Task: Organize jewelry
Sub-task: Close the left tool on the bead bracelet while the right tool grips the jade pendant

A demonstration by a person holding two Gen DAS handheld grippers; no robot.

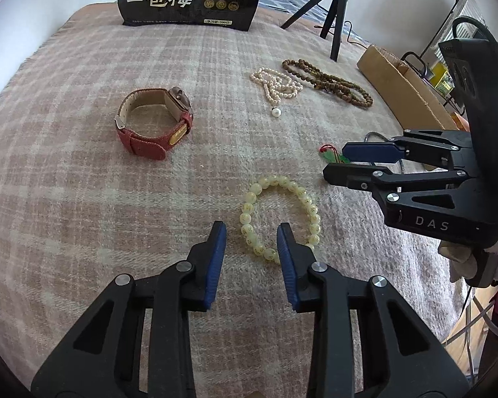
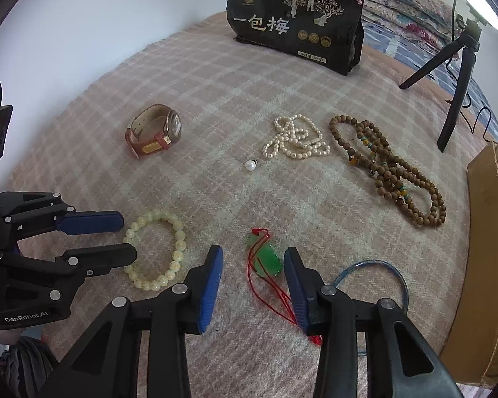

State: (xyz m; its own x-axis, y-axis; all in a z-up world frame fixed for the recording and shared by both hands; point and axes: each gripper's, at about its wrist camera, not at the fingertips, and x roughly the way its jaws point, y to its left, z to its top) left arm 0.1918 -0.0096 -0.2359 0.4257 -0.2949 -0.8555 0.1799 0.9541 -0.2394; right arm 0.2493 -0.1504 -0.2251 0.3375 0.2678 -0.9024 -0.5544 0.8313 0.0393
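A pale yellow bead bracelet [image 1: 280, 215] lies on the plaid blanket just ahead of my open left gripper [image 1: 251, 232]; it also shows in the right wrist view [image 2: 156, 248]. A green jade pendant on a red cord [image 2: 265, 258] lies between the fingers of my open right gripper [image 2: 253, 256]. A red-strap watch [image 1: 156, 121] [image 2: 156, 132], a pearl necklace [image 1: 277, 85] [image 2: 298, 139] and a brown wooden bead strand [image 1: 328, 83] [image 2: 391, 169] lie farther away. My right gripper also shows in the left wrist view [image 1: 333, 161], open, over the pendant.
A black snack bag [image 2: 295, 23] stands at the far edge of the blanket [image 1: 83, 199]. A black tripod [image 2: 455, 76] stands at the back right. A cardboard box [image 2: 491, 232] borders the right side. A blue ring [image 2: 375, 282] lies near my right gripper.
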